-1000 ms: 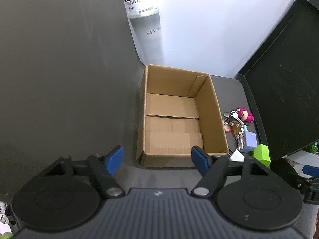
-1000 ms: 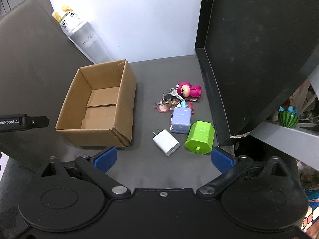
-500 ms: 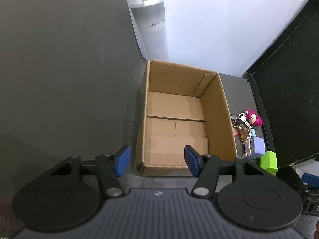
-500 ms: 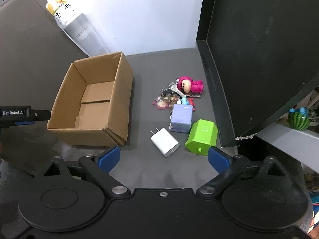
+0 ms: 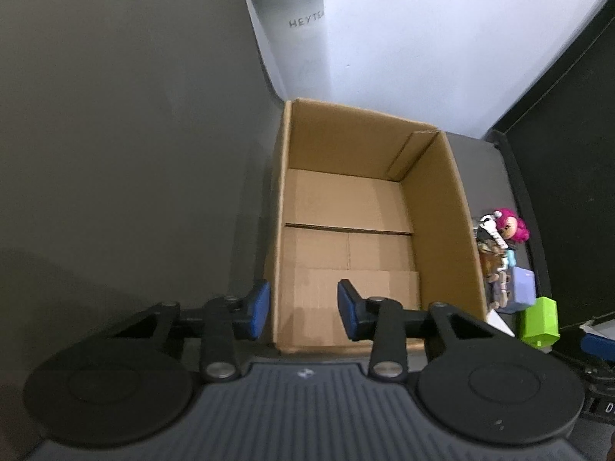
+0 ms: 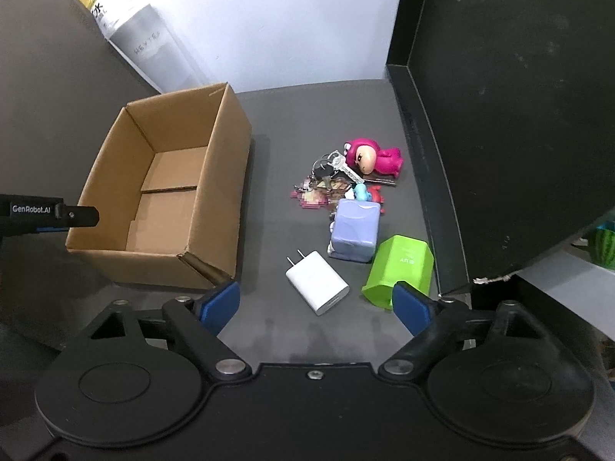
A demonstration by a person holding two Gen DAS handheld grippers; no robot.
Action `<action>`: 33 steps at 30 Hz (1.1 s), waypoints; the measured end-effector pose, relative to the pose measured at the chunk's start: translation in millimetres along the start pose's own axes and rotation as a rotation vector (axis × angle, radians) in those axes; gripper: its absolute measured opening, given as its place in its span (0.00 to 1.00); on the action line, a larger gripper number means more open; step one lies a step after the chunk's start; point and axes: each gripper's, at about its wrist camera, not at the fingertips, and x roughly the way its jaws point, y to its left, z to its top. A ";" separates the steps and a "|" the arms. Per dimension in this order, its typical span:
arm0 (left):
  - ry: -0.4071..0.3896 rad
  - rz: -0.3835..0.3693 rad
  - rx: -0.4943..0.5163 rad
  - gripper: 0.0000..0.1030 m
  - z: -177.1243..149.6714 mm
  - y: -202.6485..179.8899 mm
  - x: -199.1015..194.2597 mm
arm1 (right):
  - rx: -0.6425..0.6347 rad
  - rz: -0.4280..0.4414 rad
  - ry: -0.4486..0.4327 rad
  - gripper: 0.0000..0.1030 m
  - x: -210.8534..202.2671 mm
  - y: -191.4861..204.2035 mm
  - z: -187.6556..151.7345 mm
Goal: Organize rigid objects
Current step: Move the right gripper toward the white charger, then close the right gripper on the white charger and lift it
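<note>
An empty cardboard box (image 6: 226, 176) stands on the dark table; it also shows in the left wrist view (image 5: 438, 230). To its right lie a white charger (image 6: 317, 282), a green block (image 6: 399, 269), a lilac box (image 6: 355, 228), a key bunch (image 6: 330, 171) and a pink figure (image 6: 374, 159). My left gripper (image 5: 303, 309) straddles the box's near left wall, jaws narrowed with a gap, one finger outside and one inside. My right gripper (image 6: 315, 303) is open and empty, just in front of the charger and green block.
A grey bottle (image 6: 153, 50) stands behind the box against the white wall. A black panel (image 6: 499, 115) rises along the table's right side. A dark upholstered surface (image 5: 134, 134) lies left of the box. A watermelon toy (image 6: 603, 246) sits far right.
My left gripper has moved forward to the box's near left wall and its jaws have narrowed. My right gripper has moved closer to the charger and green block.
</note>
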 end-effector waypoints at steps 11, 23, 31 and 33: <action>0.006 0.052 -0.011 0.08 0.2 10.3 12.2 | -0.076 0.039 0.062 0.65 32.3 4.8 7.2; 0.014 0.048 -0.008 0.07 -3.3 10.3 6.0 | -0.055 0.086 0.085 0.51 51.0 -4.7 10.2; 0.037 0.030 -0.001 0.07 -8.4 10.9 -1.3 | -0.174 0.039 0.115 0.50 68.3 3.3 16.6; 0.043 0.026 0.003 0.07 -8.3 10.4 -2.5 | -0.198 0.036 0.128 0.50 72.9 4.6 19.0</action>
